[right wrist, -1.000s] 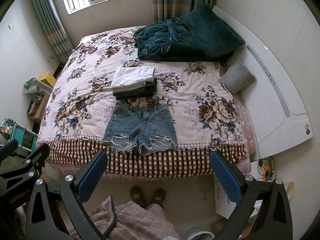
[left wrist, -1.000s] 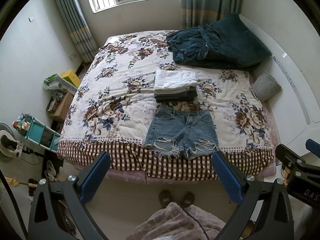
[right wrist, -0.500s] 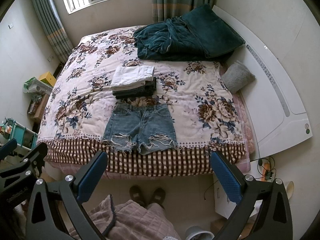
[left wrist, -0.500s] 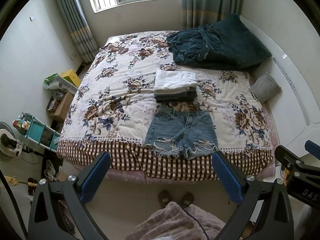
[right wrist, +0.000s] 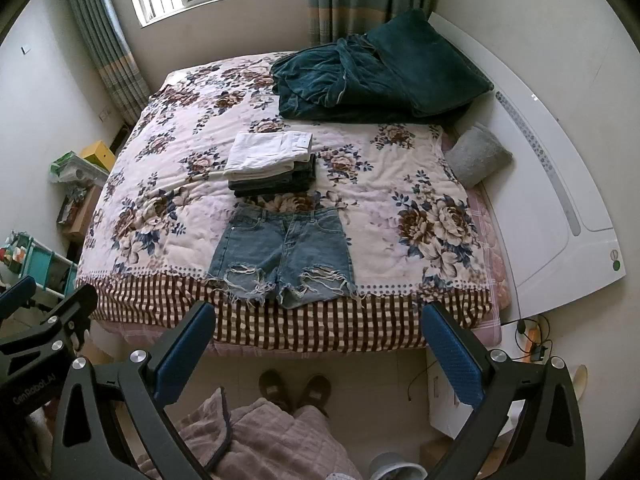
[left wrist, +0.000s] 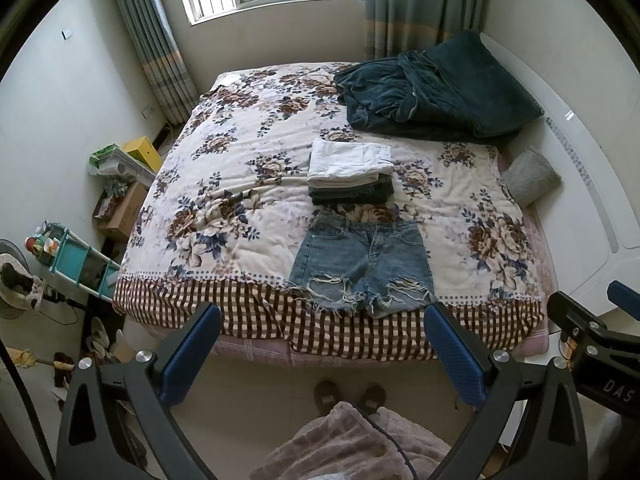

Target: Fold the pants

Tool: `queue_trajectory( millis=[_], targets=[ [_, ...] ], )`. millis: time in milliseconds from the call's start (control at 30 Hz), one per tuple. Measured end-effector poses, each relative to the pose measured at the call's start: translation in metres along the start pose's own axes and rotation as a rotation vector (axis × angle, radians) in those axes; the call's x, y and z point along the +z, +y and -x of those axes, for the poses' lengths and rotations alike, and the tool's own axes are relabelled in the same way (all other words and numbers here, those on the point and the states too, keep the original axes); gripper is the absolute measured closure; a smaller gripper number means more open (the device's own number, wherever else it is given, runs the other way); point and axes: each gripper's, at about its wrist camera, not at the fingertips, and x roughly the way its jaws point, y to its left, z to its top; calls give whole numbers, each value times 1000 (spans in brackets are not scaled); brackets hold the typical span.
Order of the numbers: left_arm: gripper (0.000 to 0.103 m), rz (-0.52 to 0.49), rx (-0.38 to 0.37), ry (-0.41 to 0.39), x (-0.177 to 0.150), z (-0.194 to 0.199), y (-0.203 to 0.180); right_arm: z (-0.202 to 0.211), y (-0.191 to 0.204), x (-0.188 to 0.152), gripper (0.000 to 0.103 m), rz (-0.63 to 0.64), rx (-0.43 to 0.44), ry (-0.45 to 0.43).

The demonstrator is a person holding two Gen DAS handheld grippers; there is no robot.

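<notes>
Denim shorts (left wrist: 362, 266) lie flat at centre frame on the floral bedspread (left wrist: 240, 184), frayed hems toward the lower edge, just below a stack of folded clothes (left wrist: 350, 170). Left gripper (left wrist: 320, 354) and right gripper (right wrist: 316, 350) hang at bottom of frame, jaws spread wide, empty, well short of the shorts.

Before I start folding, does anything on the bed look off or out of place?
Nothing looks wrong. The denim shorts lie flat, unfolded, frayed hems at the bed's near edge; the fraying looks like styling. The folded stack behind them is tidy.
</notes>
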Motion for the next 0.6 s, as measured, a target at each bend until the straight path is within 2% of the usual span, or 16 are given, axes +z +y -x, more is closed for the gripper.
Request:
queue_trajectory(
  millis=[600],
  targets=[
    [0,3,-4,-3,0,0,1,6,0,-3,0,-1,1,-2]
  ],
)
